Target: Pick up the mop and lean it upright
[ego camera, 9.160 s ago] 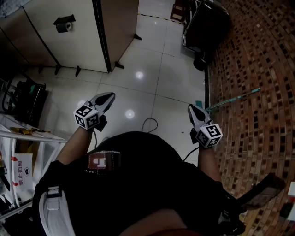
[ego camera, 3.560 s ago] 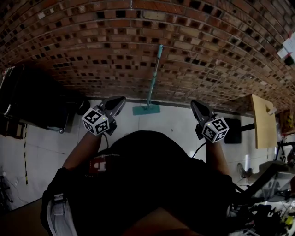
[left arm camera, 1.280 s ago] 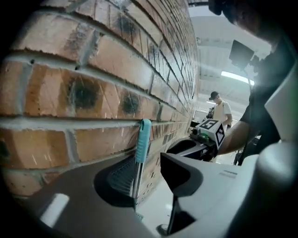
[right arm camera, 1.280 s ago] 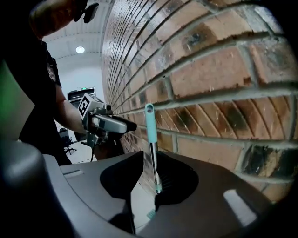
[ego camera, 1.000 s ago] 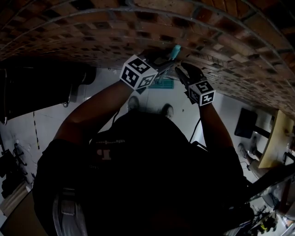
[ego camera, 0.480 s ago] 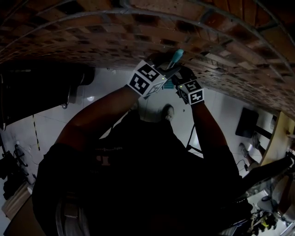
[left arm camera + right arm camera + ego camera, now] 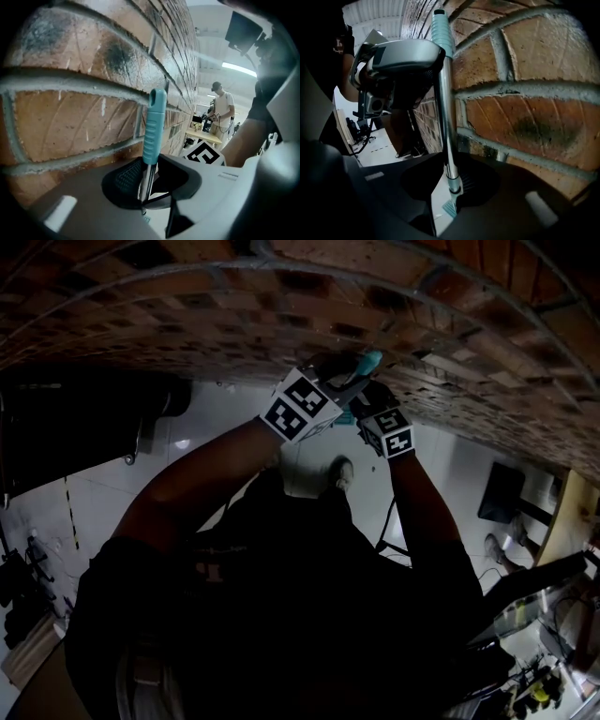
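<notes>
Left gripper view: left gripper (image 7: 146, 180) fingers, having just been closing, are clamping the mop pole (image 7: 149, 176) directly below its teal grip (image 7: 153, 126). Right gripper (image 7: 451, 180) fingers, likewise just closing, are grasping the same pole lower down. Pole is running 6 to 12 o'clock, just beside the brick wall (image 7: 70, 117).

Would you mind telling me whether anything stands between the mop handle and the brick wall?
Nothing visible does: the mop handle stands upright close beside the bare brick wall.
</notes>
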